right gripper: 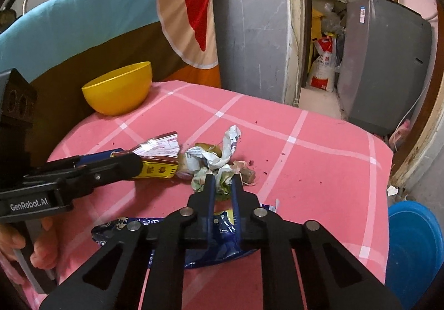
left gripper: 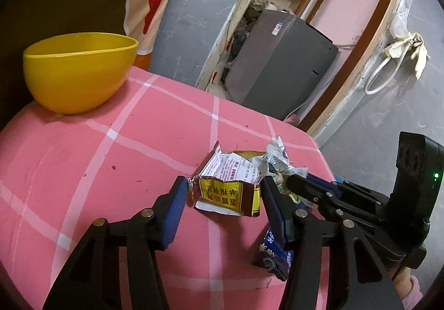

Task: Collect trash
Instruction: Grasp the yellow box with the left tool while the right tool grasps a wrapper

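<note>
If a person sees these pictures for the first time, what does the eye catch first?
First, the glossy yellow plastic bowl at the far left edge of the pink checked tablecloth. Next, the heap of crumpled paper wrappers mid-table, with the right gripper closed on it.

My right gripper [right gripper: 222, 181] hides most of the crumpled blue foil snack wrapper [right gripper: 222, 251] (print unreadable); the round blue plastic basin [right gripper: 413, 249] is cut off.
</note>
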